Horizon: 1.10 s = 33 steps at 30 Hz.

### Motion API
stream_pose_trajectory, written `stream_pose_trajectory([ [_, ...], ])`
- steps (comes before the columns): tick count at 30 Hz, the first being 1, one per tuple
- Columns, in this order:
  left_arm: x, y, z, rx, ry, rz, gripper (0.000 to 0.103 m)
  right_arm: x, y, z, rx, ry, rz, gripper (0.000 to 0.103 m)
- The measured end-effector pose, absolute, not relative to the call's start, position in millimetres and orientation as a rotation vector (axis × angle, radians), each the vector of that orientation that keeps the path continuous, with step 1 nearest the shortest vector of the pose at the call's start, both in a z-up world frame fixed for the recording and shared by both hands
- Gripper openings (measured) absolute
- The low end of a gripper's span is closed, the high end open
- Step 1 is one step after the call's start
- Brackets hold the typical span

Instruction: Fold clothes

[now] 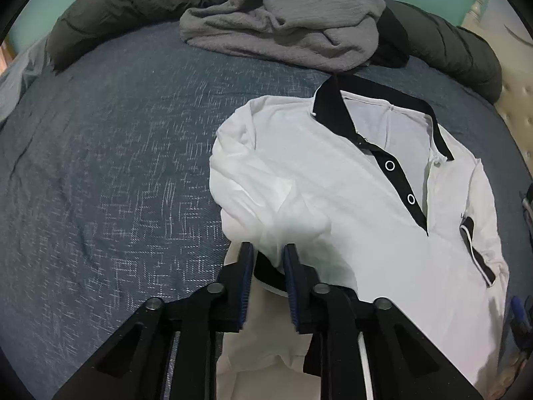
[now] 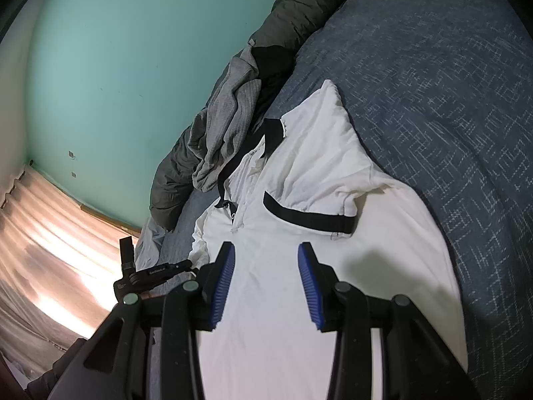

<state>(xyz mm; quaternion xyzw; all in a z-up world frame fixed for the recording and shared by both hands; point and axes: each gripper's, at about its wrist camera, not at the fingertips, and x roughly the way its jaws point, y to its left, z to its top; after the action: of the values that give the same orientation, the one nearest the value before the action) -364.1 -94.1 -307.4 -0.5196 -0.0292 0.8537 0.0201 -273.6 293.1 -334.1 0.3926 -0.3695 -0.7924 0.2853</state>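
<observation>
Lying across the blue bedspread (image 1: 110, 173), a white polo shirt (image 1: 349, 200) with a black collar (image 1: 333, 113) fills the right half of the left wrist view, its buttoned front facing up. At the lower centre of that frame the left gripper (image 1: 268, 260) pinches a fold of the shirt's sleeve, black cuff included, between its blue pads. In the right wrist view the same shirt runs from the centre down to the bottom edge, one sleeve with a black cuff (image 2: 309, 220) folded over the chest. The right gripper (image 2: 266, 266) hangs above the white cloth at lower centre, its jaws parted with nothing clamped between them. A crumpled grey garment (image 1: 283, 23) sits at the top of the left view, touching the collar, against a dark green quilt (image 1: 116, 3).
</observation>
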Motion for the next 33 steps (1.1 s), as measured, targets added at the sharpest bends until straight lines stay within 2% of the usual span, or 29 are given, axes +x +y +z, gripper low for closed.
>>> stream_pose_trajectory([
  [5,-361,-81,-299,-1.572,-0.067,2.618,0.009,-273,293,-334,1.048,-0.989,-2.118,0.04],
  [12,-380,-52,-296,-1.506,-0.281,2.517,0.008,-274,292,-335,1.054,-0.993,-2.116,0.04],
  [19,-382,-10,-297,-1.483,-0.318,2.355,0.01,-274,295,-335,1.049,-1.004,-2.115,0.04],
  [21,-375,-14,-286,-1.455,-0.315,2.369,0.016,-274,296,-335,1.046,-1.011,-2.112,0.04],
  [23,-369,-23,-276,-1.43,-0.318,2.395,0.029,-274,297,-334,1.043,-1.017,-2.11,0.04],
  [28,-343,-87,-270,-1.448,-0.346,2.52,0.034,-273,296,-332,1.038,-1.021,-2.106,0.04],
  [33,-319,-147,-304,-1.548,-0.449,2.571,0.037,-272,293,-332,1.043,-1.013,-2.103,0.04],
])
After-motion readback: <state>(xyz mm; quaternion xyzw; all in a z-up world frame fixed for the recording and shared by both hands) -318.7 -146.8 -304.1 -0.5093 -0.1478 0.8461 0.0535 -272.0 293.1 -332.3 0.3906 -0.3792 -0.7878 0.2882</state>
